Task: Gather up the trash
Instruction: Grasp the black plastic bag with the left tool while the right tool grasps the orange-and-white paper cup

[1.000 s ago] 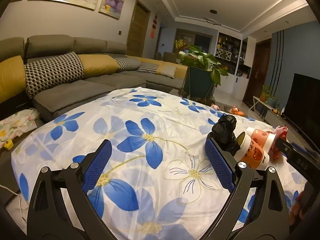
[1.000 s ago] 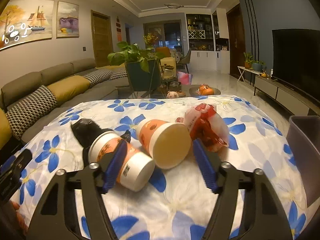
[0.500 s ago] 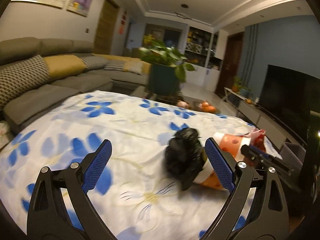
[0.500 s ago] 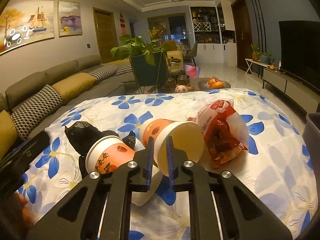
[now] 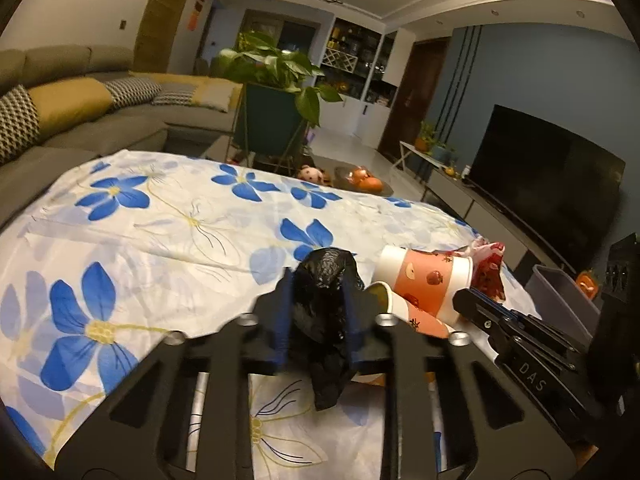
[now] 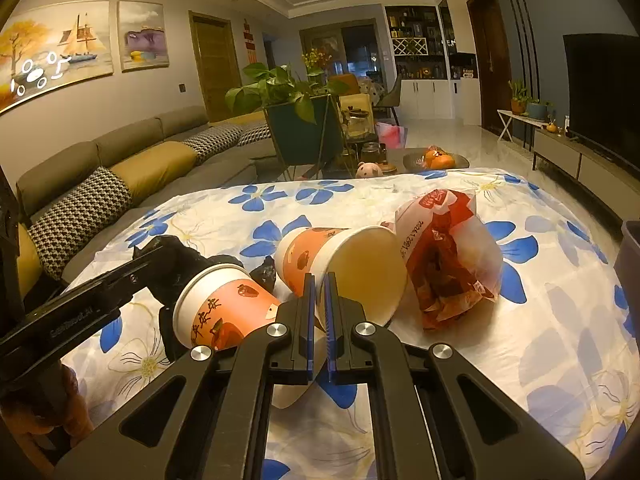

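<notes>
A crumpled black plastic bag (image 5: 324, 304) lies on the flower-print cloth, and my left gripper (image 5: 318, 300) is shut on it. Right of it lie two orange paper cups on their sides. My right gripper (image 6: 319, 292) is shut on the rim of the wider cup (image 6: 352, 264); that cup also shows in the left wrist view (image 5: 424, 280). The second cup (image 6: 224, 308) lies left of it, against the bag (image 6: 176, 260). A red and white snack wrapper (image 6: 448, 256) lies right of the cups.
The table carries a white cloth with blue flowers (image 5: 160, 232). A grey bin (image 5: 564, 300) stands past the table's right edge, also seen in the right wrist view (image 6: 630, 264). A sofa (image 6: 120, 168) runs along the left; a potted plant (image 6: 296, 120) stands behind the table.
My left gripper swung right to the black bag and shut on it. My right gripper shut on the wider cup's rim about half a second ago and holds it.
</notes>
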